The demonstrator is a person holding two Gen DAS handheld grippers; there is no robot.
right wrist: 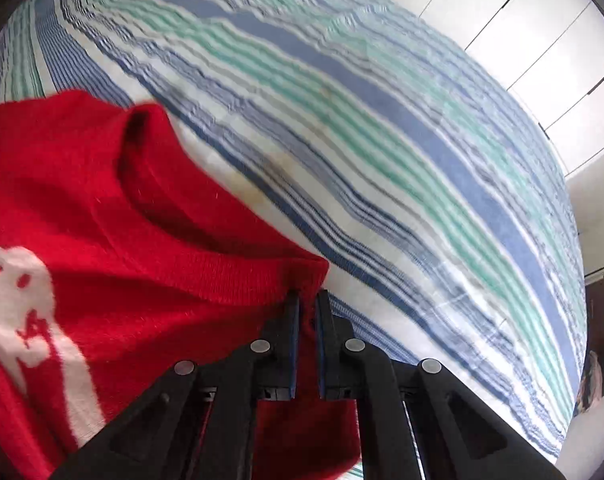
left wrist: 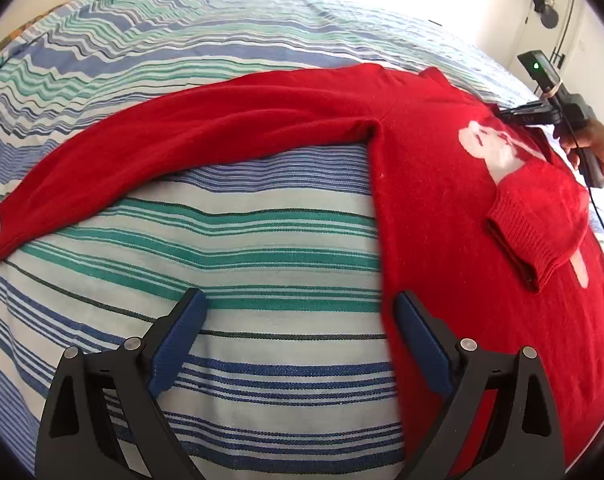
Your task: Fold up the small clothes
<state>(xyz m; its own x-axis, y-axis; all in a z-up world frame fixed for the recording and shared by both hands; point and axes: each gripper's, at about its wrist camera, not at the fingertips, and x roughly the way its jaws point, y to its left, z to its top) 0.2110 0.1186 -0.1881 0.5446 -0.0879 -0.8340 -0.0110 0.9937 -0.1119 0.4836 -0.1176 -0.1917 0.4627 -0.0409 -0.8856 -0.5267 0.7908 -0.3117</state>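
Here, a red sweater [left wrist: 441, 208] lies on a striped bed [left wrist: 242, 248]; the right hand-held gripper [right wrist: 309, 300] pinches its shoulder, the left hand-held gripper [left wrist: 298, 316] gapes empty.

Left tongs [left wrist: 298, 316] angle downward, spread wide and empty; right tongs [right wrist: 309, 304] are pinched nearly closed.

No text, label, brand or number can be read in either view. The red sweater [left wrist: 441, 208] bears only a white figure motif [right wrist: 26, 312] with small red marks, not lettering.
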